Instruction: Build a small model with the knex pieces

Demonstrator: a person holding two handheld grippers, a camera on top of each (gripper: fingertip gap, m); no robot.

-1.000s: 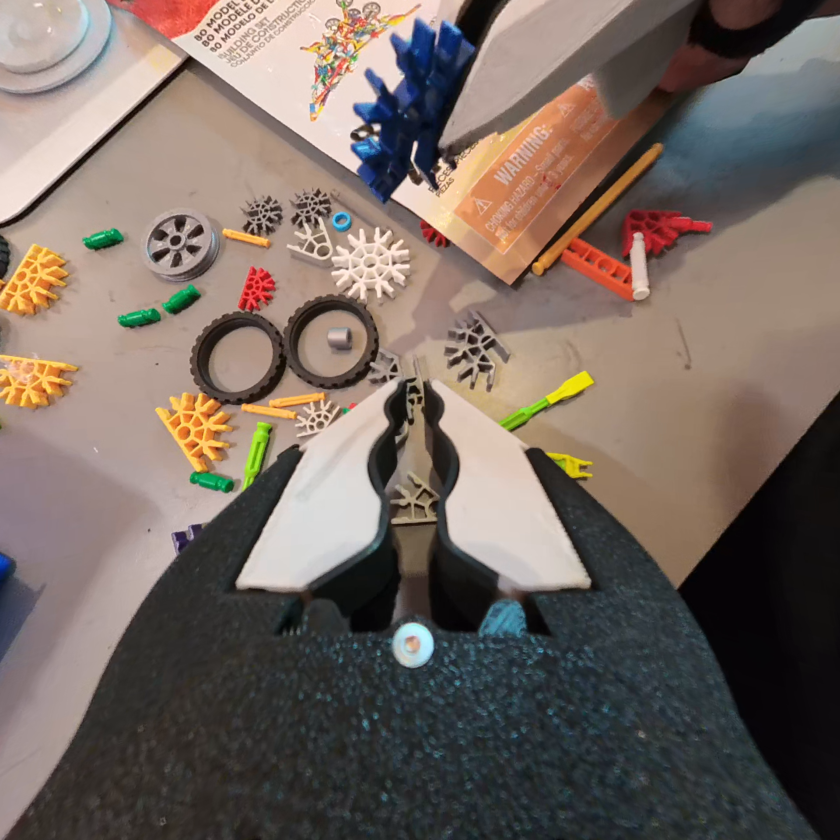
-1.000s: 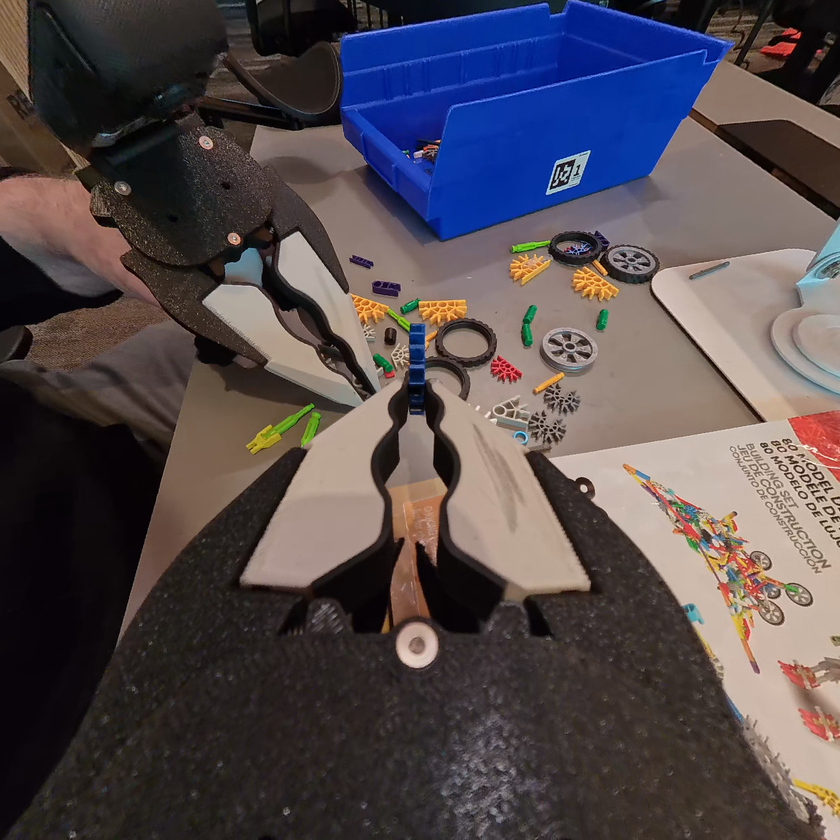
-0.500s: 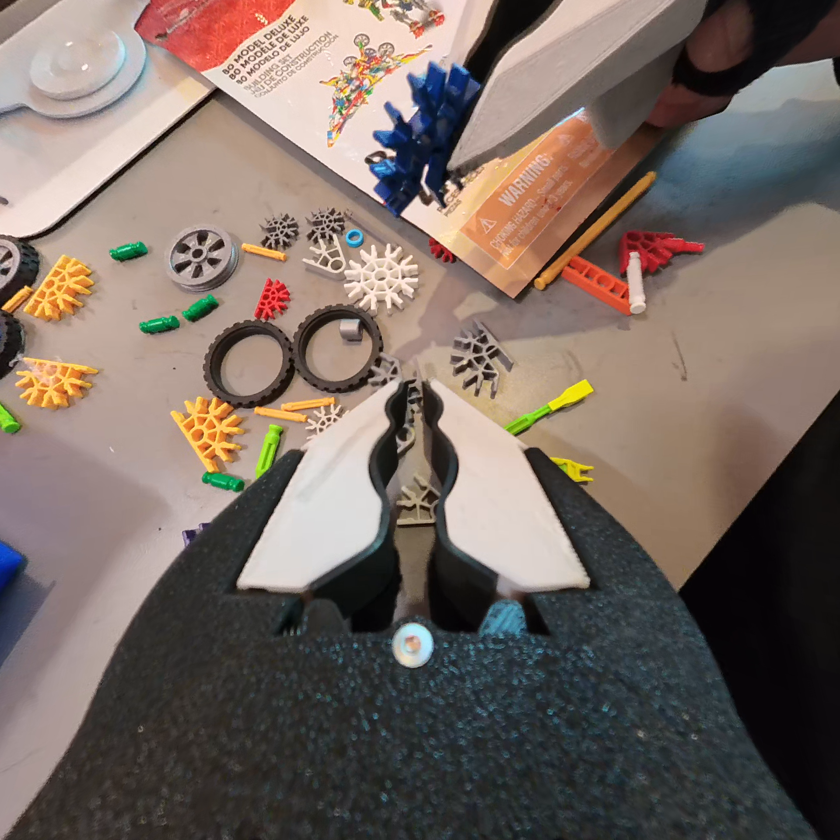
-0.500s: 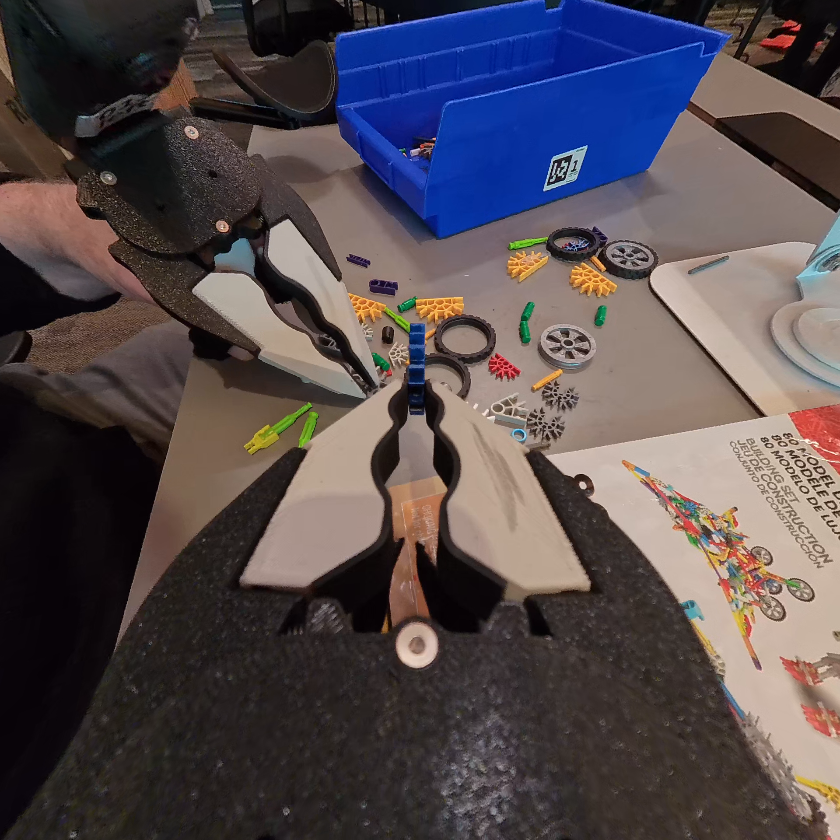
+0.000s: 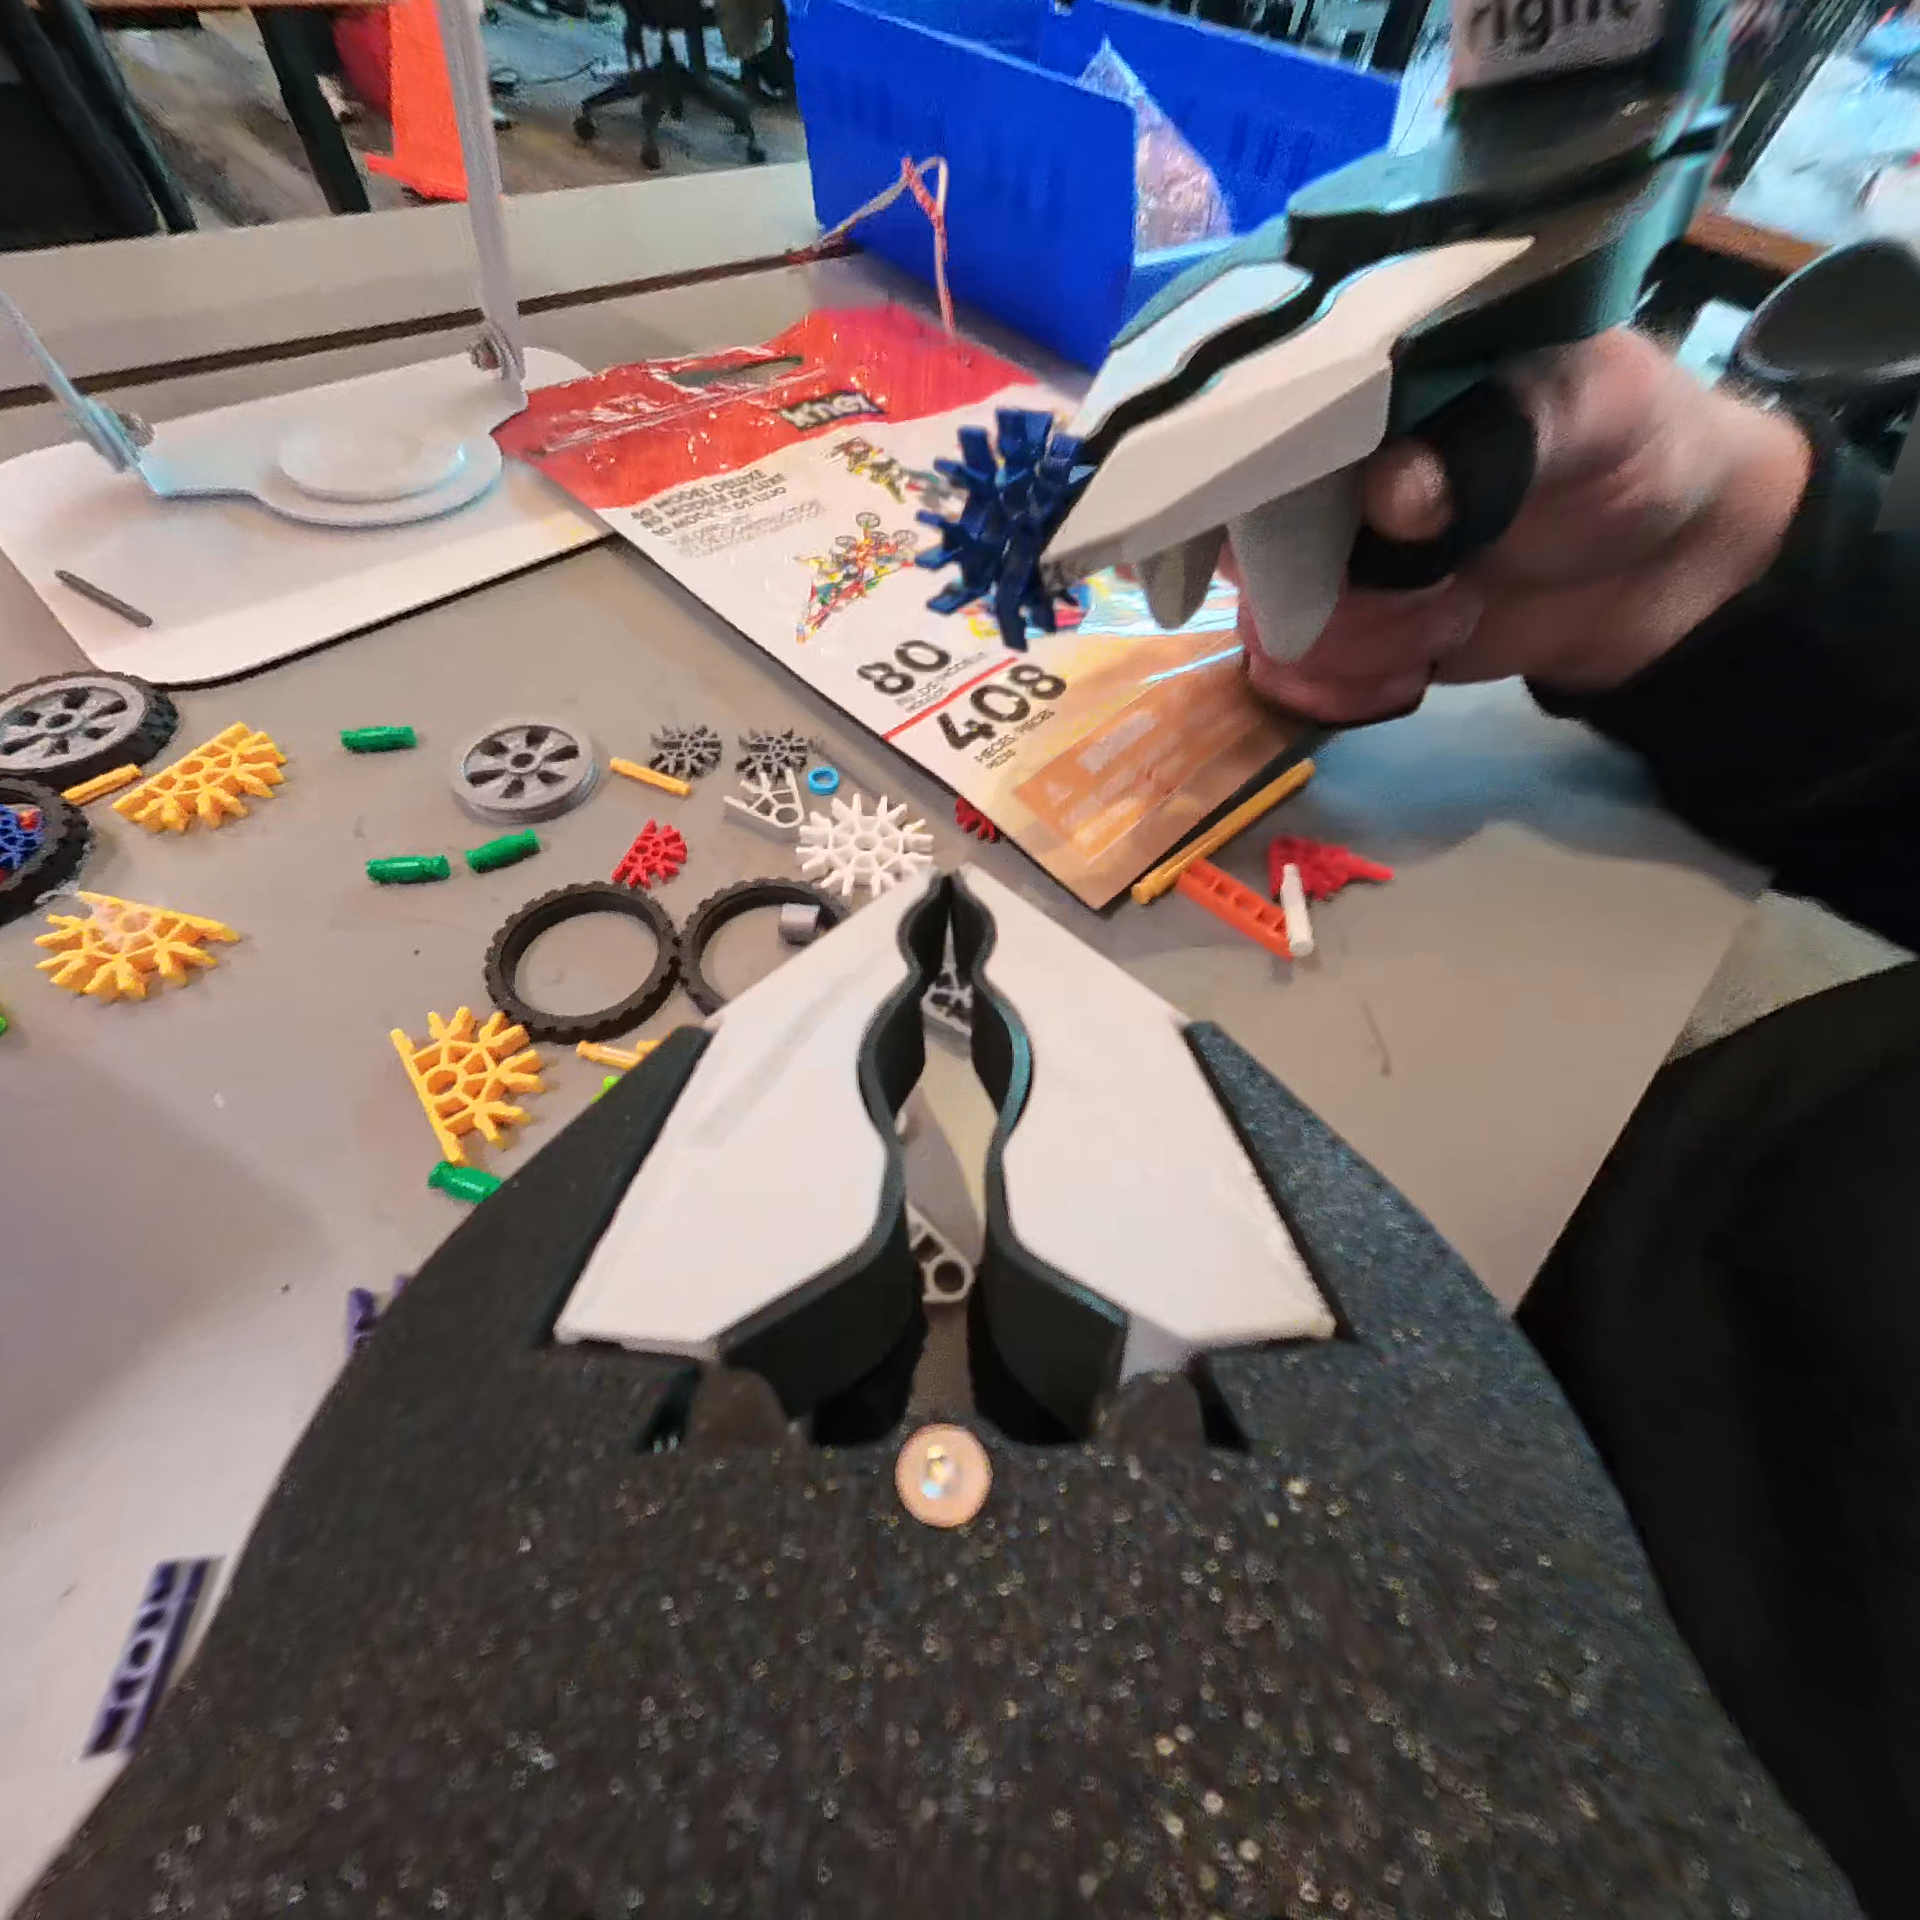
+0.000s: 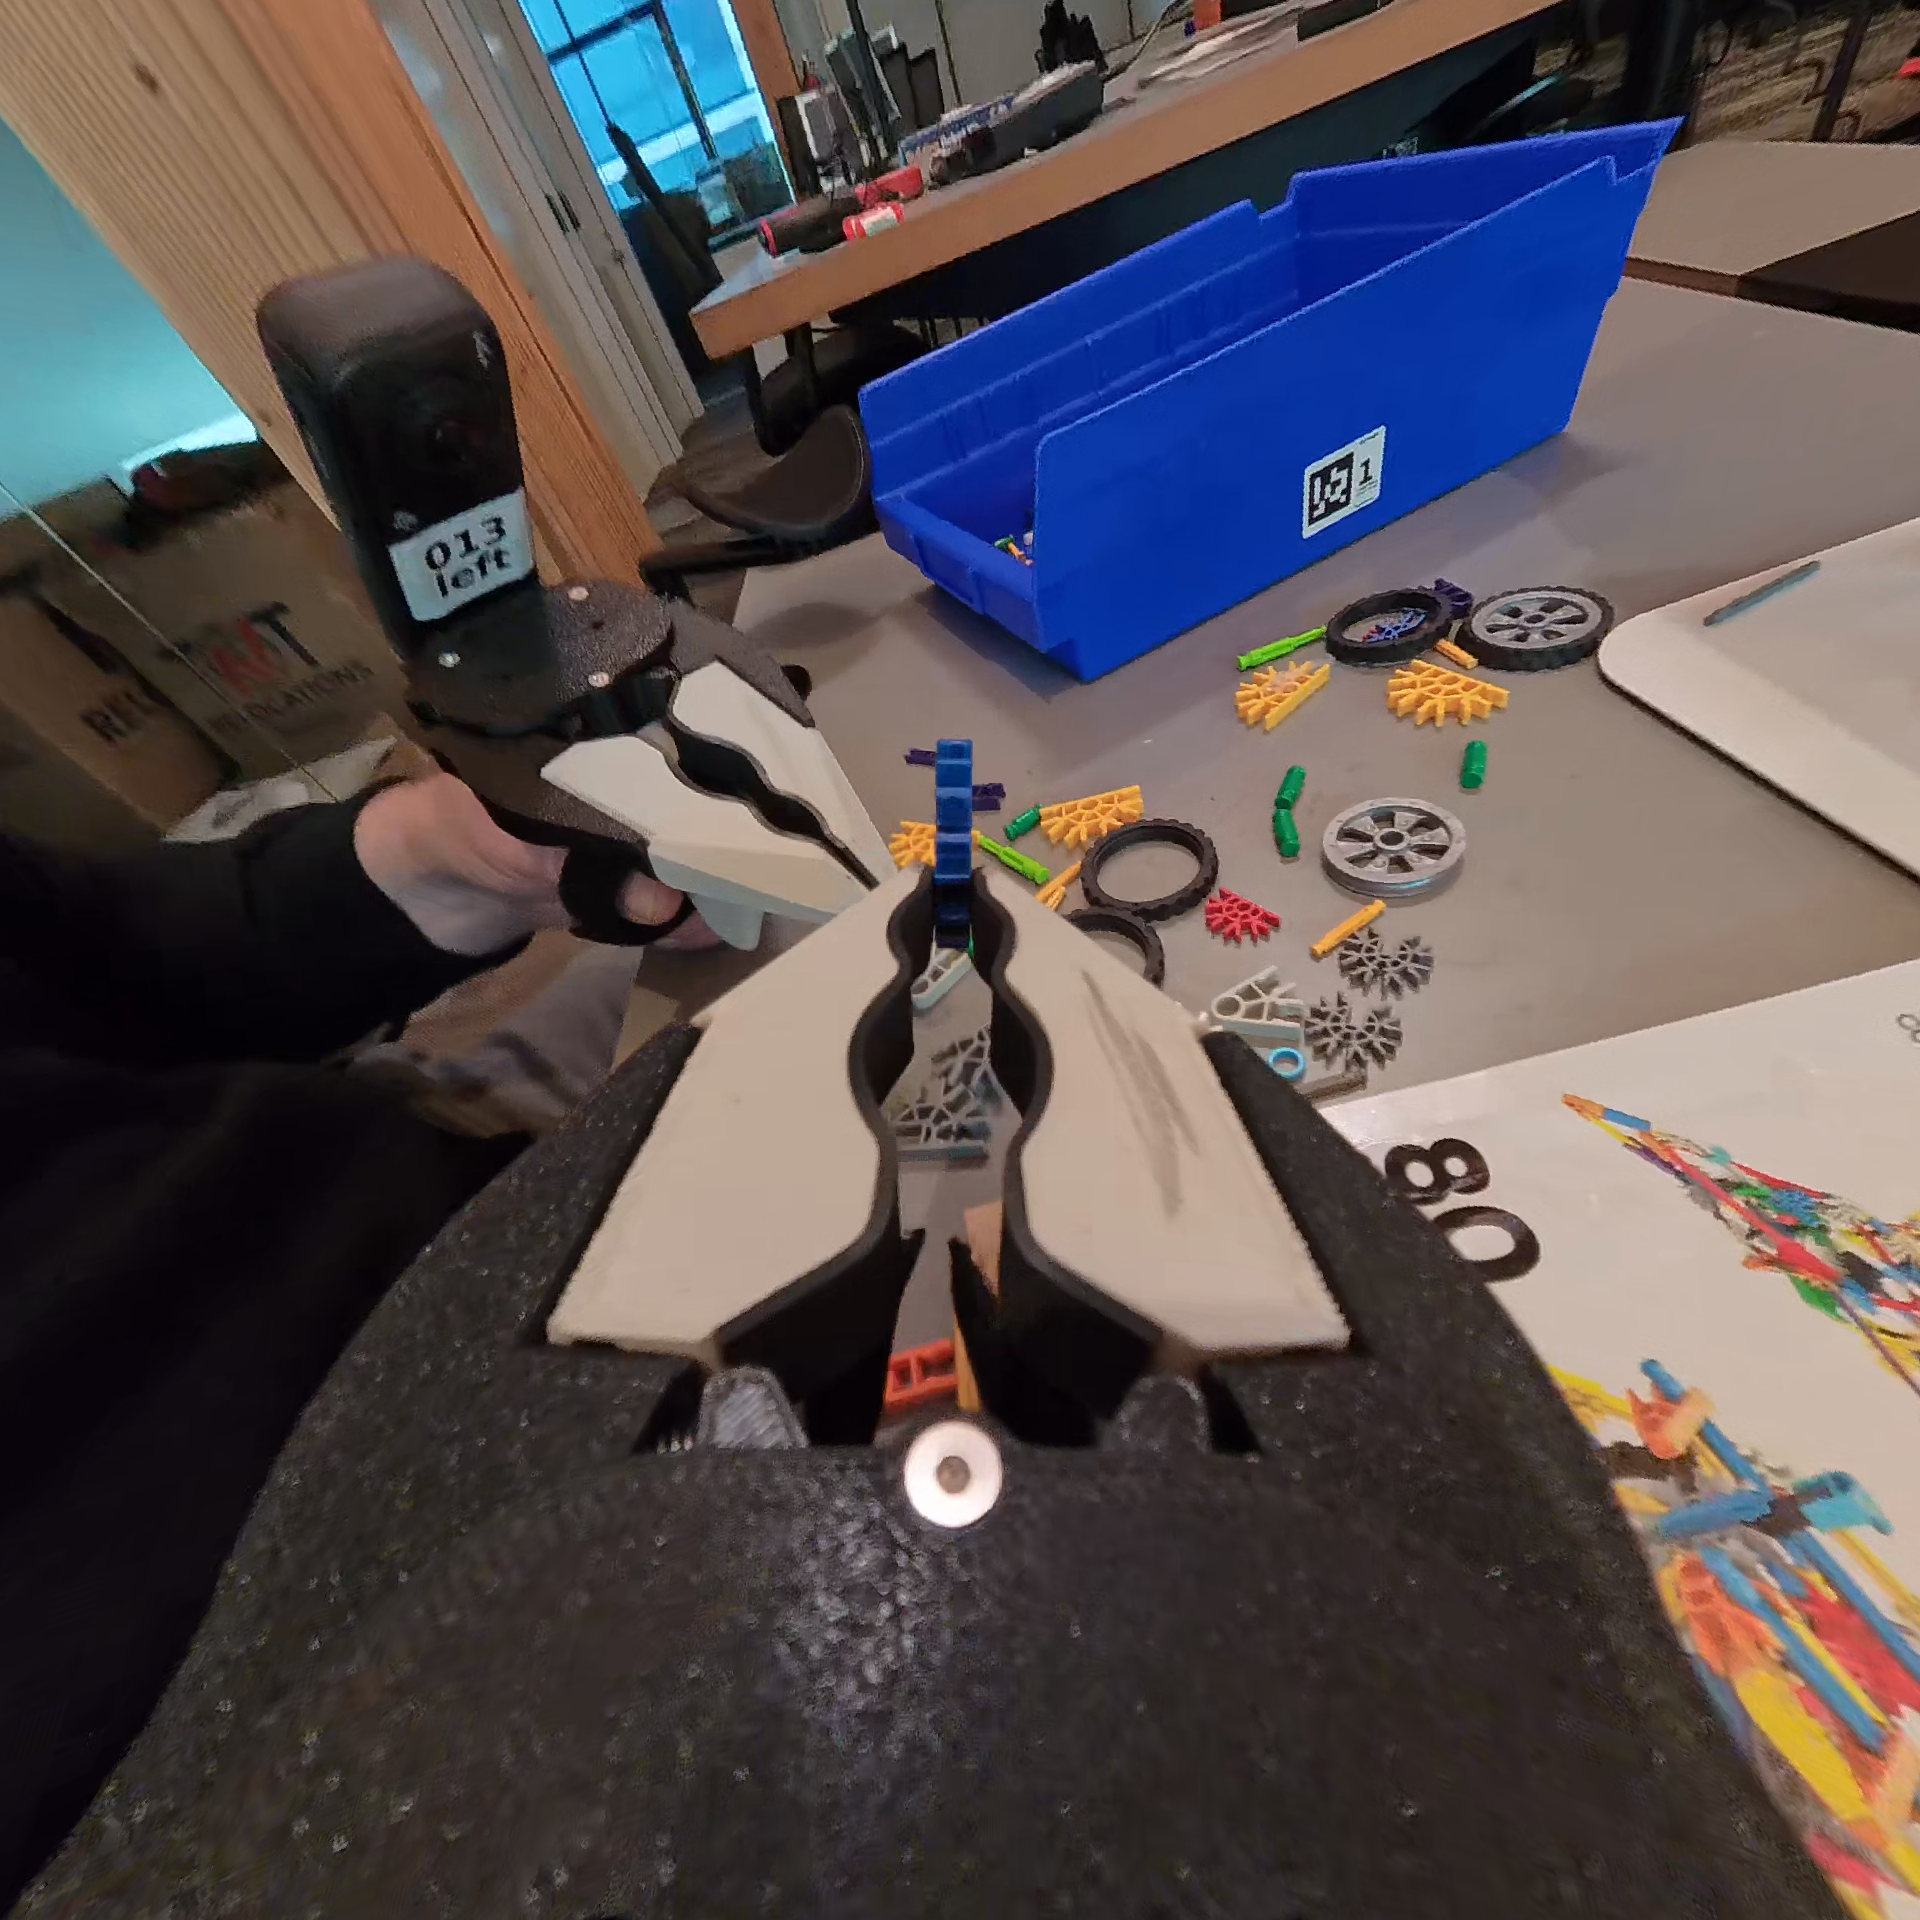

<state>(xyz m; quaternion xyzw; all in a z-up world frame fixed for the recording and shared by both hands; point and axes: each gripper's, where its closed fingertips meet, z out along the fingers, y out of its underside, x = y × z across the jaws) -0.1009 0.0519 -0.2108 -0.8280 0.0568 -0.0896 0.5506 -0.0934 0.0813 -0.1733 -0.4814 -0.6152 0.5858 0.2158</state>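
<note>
My left gripper [image 5: 948, 883] is shut and held above the scattered parts. A small light grey connector [image 5: 951, 987] shows between its pads, and the grip itself is hard to make out. It also shows in the right wrist view [image 6: 847, 862], held by a hand at the left, tips close beside my right gripper. My right gripper [image 6: 953, 883] is shut on a blue snowflake connector [image 6: 953, 821] that stands edge-on above its tips. In the left wrist view the right gripper [image 5: 1070, 488] holds the blue connector [image 5: 997, 530] in the air over a printed sheet [image 5: 831, 499].
The grey table [image 5: 1455, 1039] carries two black tyres [image 5: 582, 961], grey wheels [image 5: 525, 769], yellow connectors [image 5: 468, 1075], green rods [image 5: 405, 868], a white snowflake [image 5: 864, 847], and an orange bar [image 5: 1236, 914]. A blue bin [image 6: 1195, 468] stands behind. A white board [image 5: 260, 582] lies far left. My hands' fingertips stand some 5 centimeters from each other.
Both grippers have risen and tilted up from the table, so the views now look across it. The left gripper's tips left the parts; the right still holds the blue connector.
</note>
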